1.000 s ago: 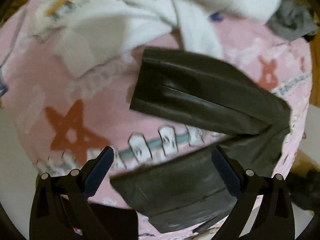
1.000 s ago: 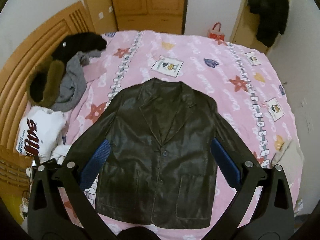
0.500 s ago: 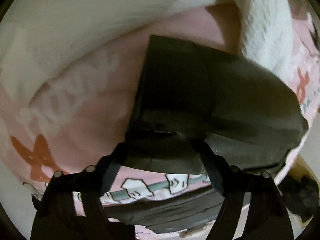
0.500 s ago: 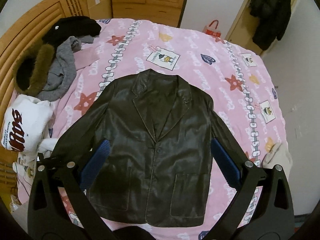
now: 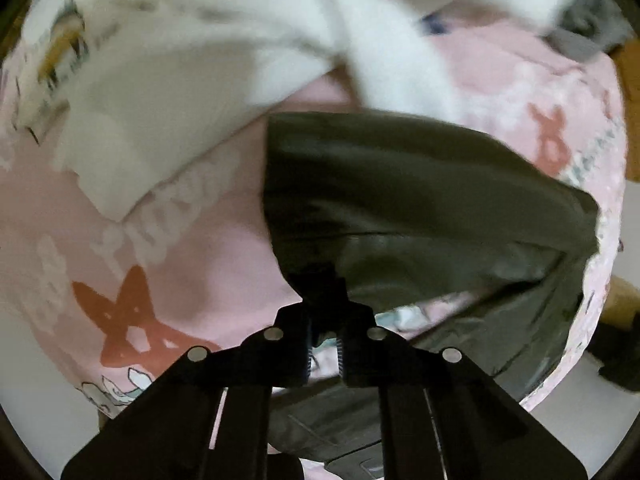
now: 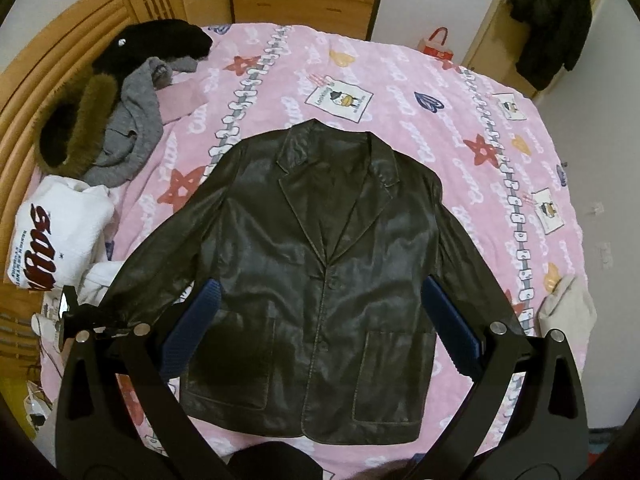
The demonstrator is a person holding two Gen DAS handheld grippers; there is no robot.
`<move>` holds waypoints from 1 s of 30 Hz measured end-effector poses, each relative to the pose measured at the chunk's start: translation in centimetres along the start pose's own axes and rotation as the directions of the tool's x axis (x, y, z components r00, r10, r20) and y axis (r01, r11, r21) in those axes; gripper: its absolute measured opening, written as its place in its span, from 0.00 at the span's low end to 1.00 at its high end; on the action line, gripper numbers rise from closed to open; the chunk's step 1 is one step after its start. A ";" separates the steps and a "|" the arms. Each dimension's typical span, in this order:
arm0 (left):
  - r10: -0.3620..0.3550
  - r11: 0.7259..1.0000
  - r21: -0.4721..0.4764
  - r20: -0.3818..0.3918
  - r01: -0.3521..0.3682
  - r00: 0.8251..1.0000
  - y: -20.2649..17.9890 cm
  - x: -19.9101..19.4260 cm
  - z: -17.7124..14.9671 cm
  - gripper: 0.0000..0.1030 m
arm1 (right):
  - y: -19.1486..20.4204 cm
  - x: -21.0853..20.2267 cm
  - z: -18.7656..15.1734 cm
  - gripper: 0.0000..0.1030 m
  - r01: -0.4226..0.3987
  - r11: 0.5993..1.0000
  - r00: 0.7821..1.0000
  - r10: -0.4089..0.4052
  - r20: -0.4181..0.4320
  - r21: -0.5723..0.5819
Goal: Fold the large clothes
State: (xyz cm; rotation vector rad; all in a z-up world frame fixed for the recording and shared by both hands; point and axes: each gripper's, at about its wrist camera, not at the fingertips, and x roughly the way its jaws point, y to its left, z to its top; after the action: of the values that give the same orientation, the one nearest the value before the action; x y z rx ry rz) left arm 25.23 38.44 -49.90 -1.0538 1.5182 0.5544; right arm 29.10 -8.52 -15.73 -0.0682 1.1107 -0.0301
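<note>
Left jaws pinching sleeve cuff; right jaws wide open above jacket.

Left gripper (image 5: pixel 324 284): jaws closing, nearly together, the cuff end of the dark leather jacket (image 6: pixel 316 280) sleeve (image 5: pixel 420 200) pinched between them. Right gripper (image 6: pixel 320 328): jaws spread wide, nothing between them, hovering over the jacket's lower front. Jacket lies flat, front up, collar far, on the pink patterned bed (image 6: pixel 400 80). White sweatshirt (image 6: pixel 60 236) just left of the sleeve; grey and black garments (image 6: pixel 120 120) far left, near the wooden headboard (image 6: pixel 24 88).
</note>
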 end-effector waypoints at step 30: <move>-0.279 0.300 0.954 0.114 -0.026 0.954 -38.5 7.4 -40.4 0.04 | -21.4 42.5 -7.2 0.56 -0.101 0.994 0.989 0.106 -0.107 0.047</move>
State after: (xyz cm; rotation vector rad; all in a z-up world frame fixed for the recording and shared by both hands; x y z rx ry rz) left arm 37.13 -15.55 -39.33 -0.0936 1.1570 -0.3793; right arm 41.72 -32.63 -55.39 0.0283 1.2211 0.0367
